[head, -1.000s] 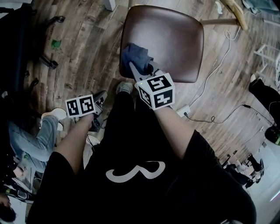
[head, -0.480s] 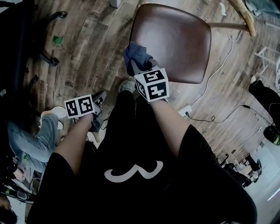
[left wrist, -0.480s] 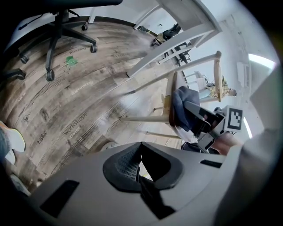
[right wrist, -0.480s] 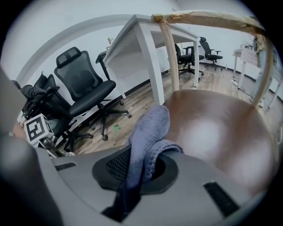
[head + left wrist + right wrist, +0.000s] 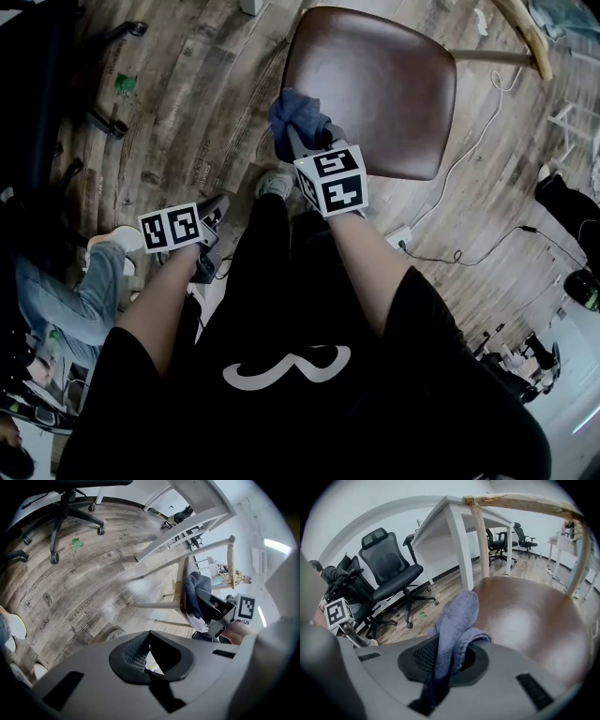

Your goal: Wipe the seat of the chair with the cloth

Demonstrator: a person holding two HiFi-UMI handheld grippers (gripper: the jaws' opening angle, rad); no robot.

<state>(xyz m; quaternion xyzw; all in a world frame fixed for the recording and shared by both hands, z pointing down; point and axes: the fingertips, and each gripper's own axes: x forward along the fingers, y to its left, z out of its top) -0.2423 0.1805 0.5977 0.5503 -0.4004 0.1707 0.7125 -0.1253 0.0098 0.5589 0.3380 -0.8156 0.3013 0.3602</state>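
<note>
The brown chair seat (image 5: 384, 80) lies ahead of me. A blue cloth (image 5: 292, 114) rests on its near left edge, and my right gripper (image 5: 307, 134) is shut on it. In the right gripper view the cloth (image 5: 458, 618) bunches up out of the right gripper (image 5: 449, 660) over the glossy seat (image 5: 529, 620). My left gripper (image 5: 219, 203) hangs low beside my left leg, away from the chair. In its own view the left gripper (image 5: 149, 641) is shut with nothing held, and the cloth (image 5: 194, 588) shows at the seat's edge.
Wooden floor surrounds the chair. A black office chair (image 5: 391, 576) and a white table (image 5: 454, 522) stand to the left. A cable and a white power strip (image 5: 396, 238) lie on the floor at the right. Another person's leg (image 5: 89, 291) is at the far left.
My right gripper has dragged the cloth toward the seat's near left edge. The left gripper has stayed in place.
</note>
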